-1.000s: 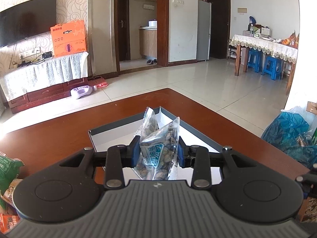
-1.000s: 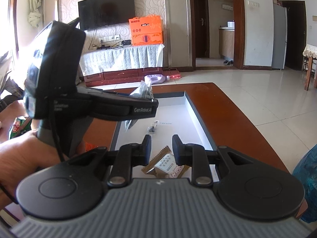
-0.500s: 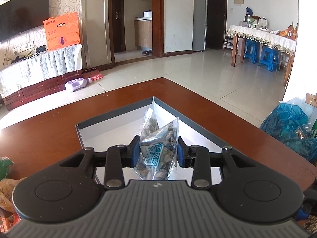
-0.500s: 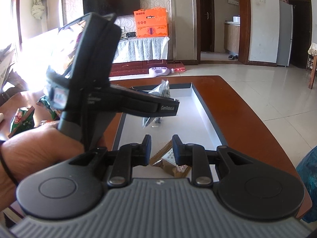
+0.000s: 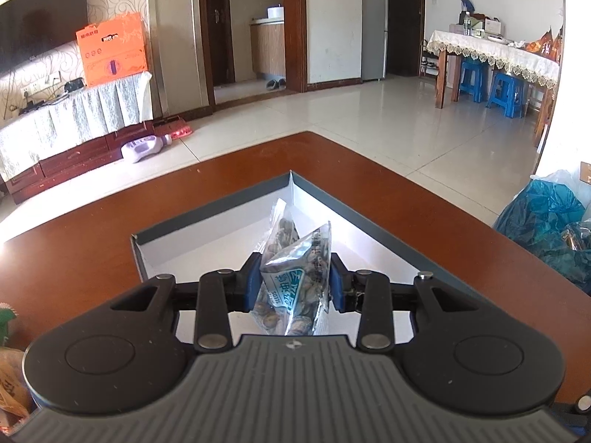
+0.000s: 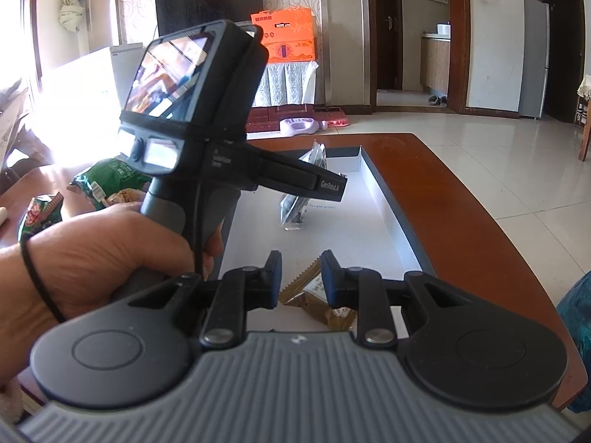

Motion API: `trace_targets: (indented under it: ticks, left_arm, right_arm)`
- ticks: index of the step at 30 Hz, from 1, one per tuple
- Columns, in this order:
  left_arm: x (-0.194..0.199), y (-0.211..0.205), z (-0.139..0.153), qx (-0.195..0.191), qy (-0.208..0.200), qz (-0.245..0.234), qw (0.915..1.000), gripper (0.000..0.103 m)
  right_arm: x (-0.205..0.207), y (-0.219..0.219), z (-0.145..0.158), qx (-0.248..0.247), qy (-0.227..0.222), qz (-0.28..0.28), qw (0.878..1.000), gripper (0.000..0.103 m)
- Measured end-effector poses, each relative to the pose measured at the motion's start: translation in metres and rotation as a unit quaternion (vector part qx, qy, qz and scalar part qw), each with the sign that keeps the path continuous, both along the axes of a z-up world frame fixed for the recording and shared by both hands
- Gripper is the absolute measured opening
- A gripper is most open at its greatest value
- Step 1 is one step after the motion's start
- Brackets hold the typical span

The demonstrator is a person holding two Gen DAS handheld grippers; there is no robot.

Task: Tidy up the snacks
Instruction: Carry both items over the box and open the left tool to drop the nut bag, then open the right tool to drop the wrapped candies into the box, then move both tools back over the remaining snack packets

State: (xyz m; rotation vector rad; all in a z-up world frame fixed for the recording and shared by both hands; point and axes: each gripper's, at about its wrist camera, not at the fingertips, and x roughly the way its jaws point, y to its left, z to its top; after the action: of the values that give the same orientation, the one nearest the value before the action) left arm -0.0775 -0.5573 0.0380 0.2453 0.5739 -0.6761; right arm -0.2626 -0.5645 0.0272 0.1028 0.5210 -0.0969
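Currently we're holding a clear packet of sunflower seeds (image 5: 293, 284) in the left gripper (image 5: 293, 282), over the open box (image 5: 207, 229) on the brown worktop (image 5: 74, 258). Its fingers (image 5: 251, 280) are easing apart, but both blue pads are touching the packet's sides, so the packet is hanging between them, upright, above the white box floor near the far corner. From the right wrist view the same packet (image 6: 295, 206) is showing below the left gripper's (image 6: 332, 184) black arm, with its lower edge close to the box floor; we can't tell if it's touching.

We're keeping the right gripper (image 6: 301, 277) at the near end of the box (image 6: 388, 199). Its fingers (image 6: 273, 277) are drawn in as close as they go, with nothing clamped. A brown snack wrapper (image 6: 314, 295) is lying on the box floor just beyond them.

A hand (image 6: 92, 258) is gripping the left gripper's handle. Green snack bags (image 6: 107, 181) are lying on the worktop (image 6: 461, 221) left of the box.
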Motion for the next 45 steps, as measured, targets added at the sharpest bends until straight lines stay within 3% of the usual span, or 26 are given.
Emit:
trace_targets:
  ticks: [2,3,4,11,21,25,27,31,38,45]
  left_arm:
    - [0.0,-0.004,0.0,0.001,-0.006,0.0,1.0,0.063]
    - [0.0,-0.004,0.0,0.002,-0.013,0.001,0.9999,0.08]
    - [-0.002,-0.005,0.001,0.001,-0.023,0.002,0.9997,0.088]
    - [-0.013,-0.003,0.0,0.007,-0.047,-0.003,0.9989,0.095]
    - [-0.034,0.037,0.007,-0.005,-0.081,0.012,0.9966,0.097]
    - [-0.058,0.055,0.01,-0.004,-0.104,0.014,0.9945,0.098]
    - [-0.068,0.068,0.015,-0.008,-0.111,0.017,0.9936,0.098]
    - [-0.088,0.099,0.025,-0.014,-0.124,0.024,0.9918,0.099]
    - [-0.117,0.174,0.037,-0.017,-0.152,0.078,0.9851,0.099]
    - [-0.141,0.267,0.028,-0.012,-0.125,0.167,0.9779,0.099]
  right_arm:
    - [0.001,-0.001,0.0,0.003,0.0,-0.002,1.0,0.026]
    - [0.001,-0.001,-0.001,0.006,0.0,-0.003,1.0,0.026]
    - [0.001,-0.001,-0.001,0.008,0.0,-0.003,1.0,0.026]
    - [0.002,0.002,-0.002,0.006,-0.002,-0.006,1.0,0.026]
    - [0.0,0.001,0.0,-0.005,-0.015,-0.051,0.999,0.069]
    - [0.001,0.003,-0.001,-0.009,-0.015,-0.076,0.997,0.072]
    - [0.003,0.006,-0.002,-0.014,-0.01,-0.09,0.996,0.087]
    - [0.008,0.013,-0.002,-0.028,0.001,-0.105,0.994,0.087]
    - [0.008,0.04,0.001,-0.057,-0.013,-0.096,0.994,0.087]
    - [0.023,0.085,-0.001,-0.105,-0.002,-0.06,0.993,0.087]
